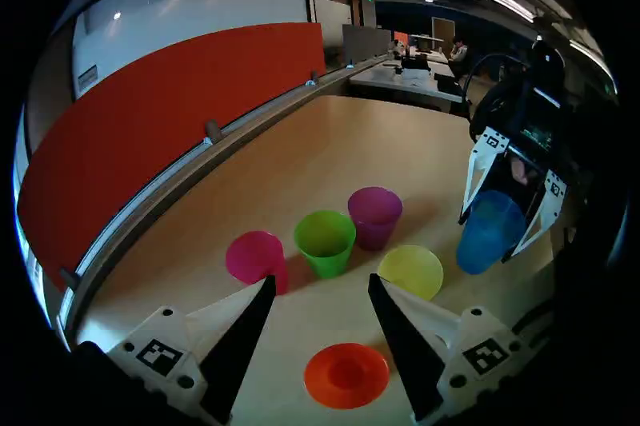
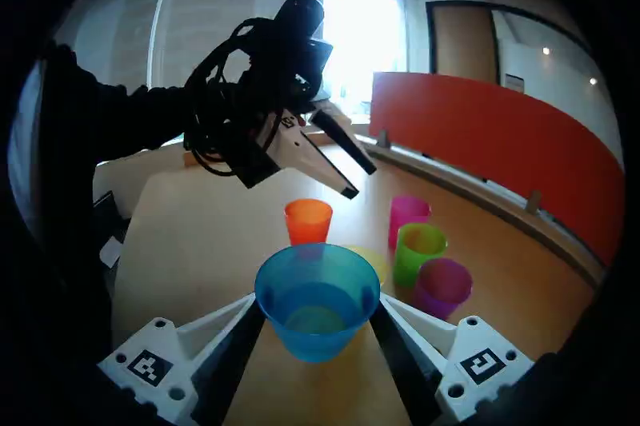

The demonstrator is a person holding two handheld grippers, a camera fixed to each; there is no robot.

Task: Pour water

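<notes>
From the left gripper view, my left claw (image 1: 322, 285) stands apart with nothing between its fingers, hovering low over the pale wooden surface (image 1: 360, 146). Just ahead of it is a cluster of upright cups: a pink cup (image 1: 256, 258) on the left, a green cup (image 1: 326, 242) beside it, a purple cup (image 1: 374, 216) just behind the green one, and a yellow cup (image 1: 410, 270) to the right. An orange cup (image 1: 347, 376) stands nearest to me, seen from above, between the two fingers and apart from the others. Off to the right of the cluster, my right claw (image 1: 490, 238) is clamped on the blue cup (image 1: 490, 230), one white finger against each side. The cup is upright and sits well clear of the yellow one. I cannot tell whether its base touches the surface. In the right gripper view the blue cup is close up between the fingers, its mouth open toward me; something greenish shows at the bottom, but I cannot tell if it is water. A long red panel (image 1: 160, 122) runs along the far edge of the surface.
</notes>
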